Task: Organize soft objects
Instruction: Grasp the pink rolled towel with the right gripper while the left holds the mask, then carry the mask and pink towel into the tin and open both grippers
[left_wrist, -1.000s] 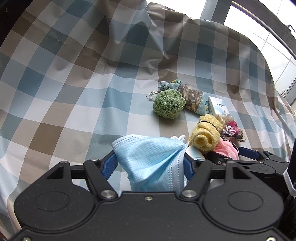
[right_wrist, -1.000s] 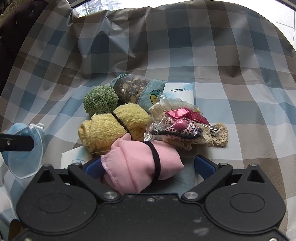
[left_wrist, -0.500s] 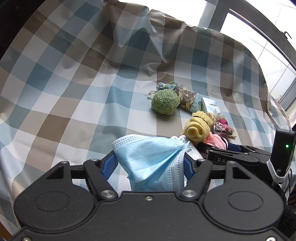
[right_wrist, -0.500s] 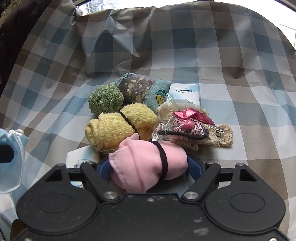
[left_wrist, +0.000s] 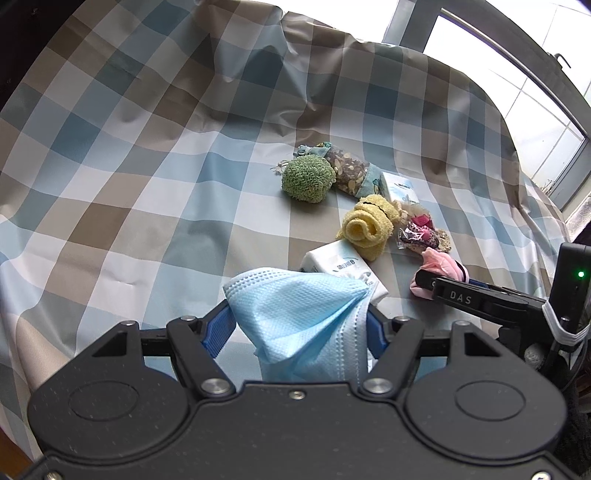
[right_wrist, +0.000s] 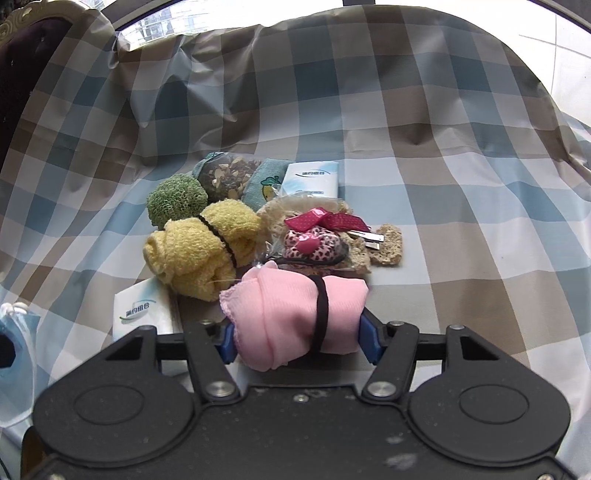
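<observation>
The pink cloth roll (right_wrist: 295, 317) sits pinched in the right gripper (right_wrist: 297, 334), whose jaws have just been closing on it, near the yellow towel roll (right_wrist: 201, 251). Left of it, the left gripper (left_wrist: 301, 330) clamps a blue face mask (left_wrist: 299, 317) above the checked cloth (left_wrist: 147, 184).

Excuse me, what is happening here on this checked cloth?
A person with two handheld grippers is sorting soft things. The left gripper holds a crumpled light-blue face mask. The right gripper has just been closing and now clamps a rolled pink cloth tied with a black band. A yellow towel roll, a green scrubber ball and tissue packs lie on the checked cloth.
</observation>
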